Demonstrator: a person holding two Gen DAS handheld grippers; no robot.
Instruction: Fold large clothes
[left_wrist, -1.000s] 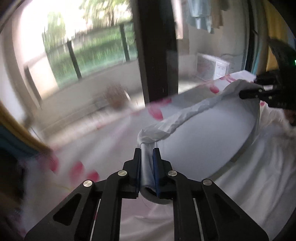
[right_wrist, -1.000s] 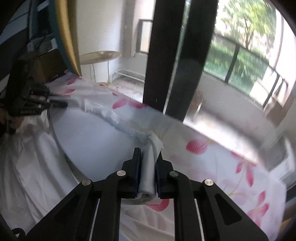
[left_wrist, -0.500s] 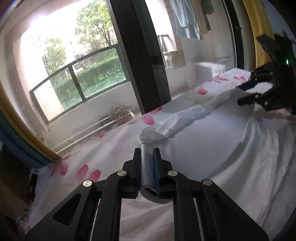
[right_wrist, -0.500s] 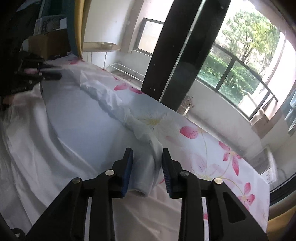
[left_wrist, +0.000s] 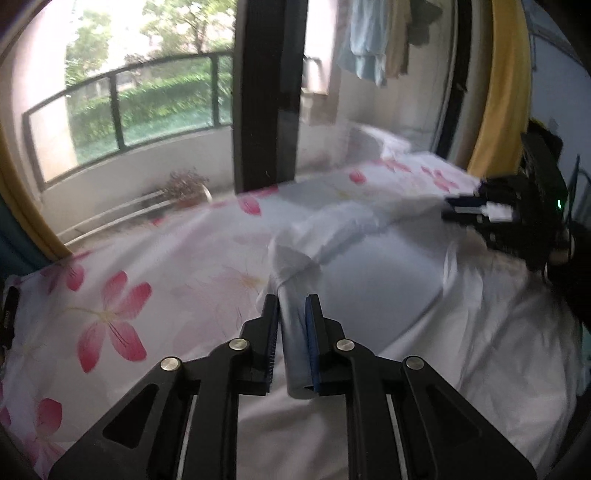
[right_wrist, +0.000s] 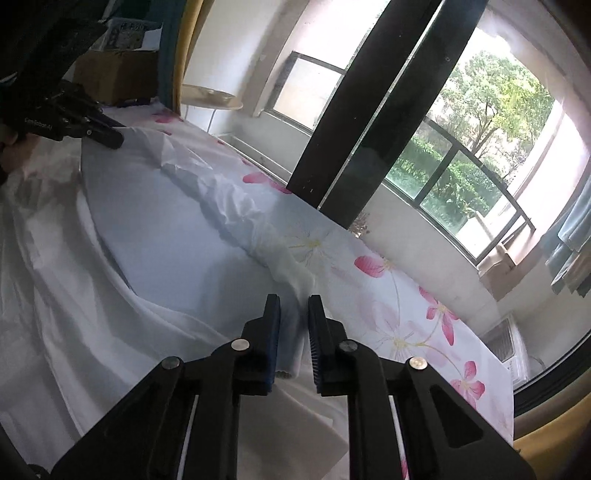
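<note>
A large white garment (left_wrist: 369, 280) lies spread on a bed with a pink-flowered sheet (left_wrist: 147, 288). Its bunched far edge runs between my two grippers. My left gripper (left_wrist: 291, 299) is shut on one end of that rolled edge. The right gripper (left_wrist: 476, 210) shows at the far right of this view, at the other end. In the right wrist view the garment (right_wrist: 166, 221) stretches away to the left gripper (right_wrist: 107, 136). My right gripper (right_wrist: 293, 297) has the edge between its jaws, which are closing on the cloth. The flowered sheet (right_wrist: 388, 295) lies beyond it.
A dark window post (left_wrist: 269, 92) and a balcony railing (left_wrist: 147, 96) stand behind the bed. A yellow curtain (left_wrist: 502, 92) hangs at the right, clothes (left_wrist: 373, 40) hang above. A round side table (right_wrist: 210, 99) and a cardboard box (right_wrist: 118, 74) stand past the bed's far end.
The stretched edge has come down onto the bed and gone slack. The right jaws spread apart half a second ago and have narrowed again on the cloth. Both grippers moved over the bed.
</note>
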